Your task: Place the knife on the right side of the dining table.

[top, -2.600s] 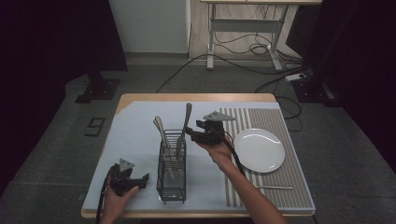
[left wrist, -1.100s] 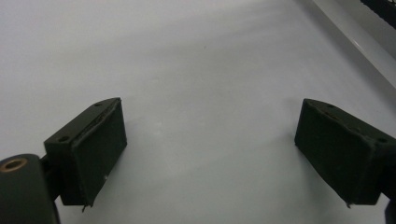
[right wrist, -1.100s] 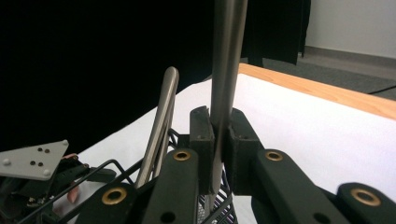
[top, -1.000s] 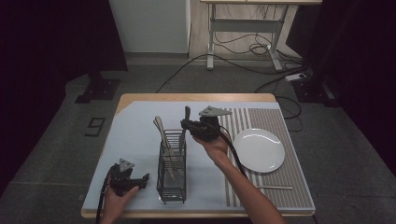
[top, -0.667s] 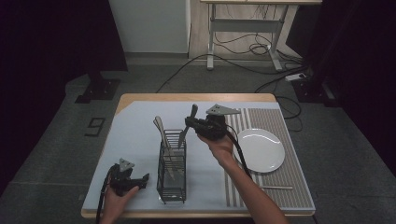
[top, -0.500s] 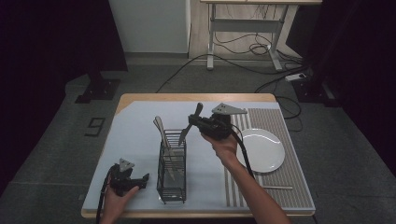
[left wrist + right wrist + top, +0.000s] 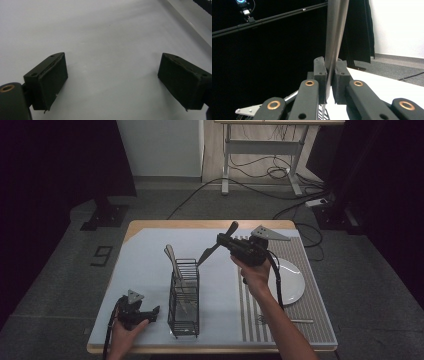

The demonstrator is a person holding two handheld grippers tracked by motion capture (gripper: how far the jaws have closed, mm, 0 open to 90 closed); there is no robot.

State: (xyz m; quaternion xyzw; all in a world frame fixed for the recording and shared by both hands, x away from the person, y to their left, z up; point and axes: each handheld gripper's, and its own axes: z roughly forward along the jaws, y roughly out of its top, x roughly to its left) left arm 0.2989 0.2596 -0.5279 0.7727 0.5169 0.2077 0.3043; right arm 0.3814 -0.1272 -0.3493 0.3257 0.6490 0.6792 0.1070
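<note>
A black wire cutlery caddy (image 7: pixel 184 295) stands on the pale mat, holding two metal utensils (image 7: pixel 172 260) that lean left. Above and to the right of it, my right gripper (image 7: pixel 222 240) is shut on a long metal utensil (image 7: pixel 212 251). The utensil is tilted, its lower tip hanging over the caddy's right rim and clear of the wire. In the right gripper view the pads (image 7: pixel 320 72) clamp the flat steel utensil (image 7: pixel 335 30) between them at the right gripper (image 7: pixel 329 63). My left gripper (image 7: pixel 150 312) rests on the mat at the front left, open, with nothing between its fingers (image 7: pixel 48 80).
A white plate (image 7: pixel 290 281) sits on a striped mat (image 7: pixel 305 330) at the right, with a thin utensil (image 7: pixel 287 321) lying in front of it. The table's front edge (image 7: pixel 210 351) runs just below the caddy. Cables cross the floor behind the table.
My right gripper has risen and moved right with the utensil, drawing it up out of the caddy. The left gripper has stayed where it was.
</note>
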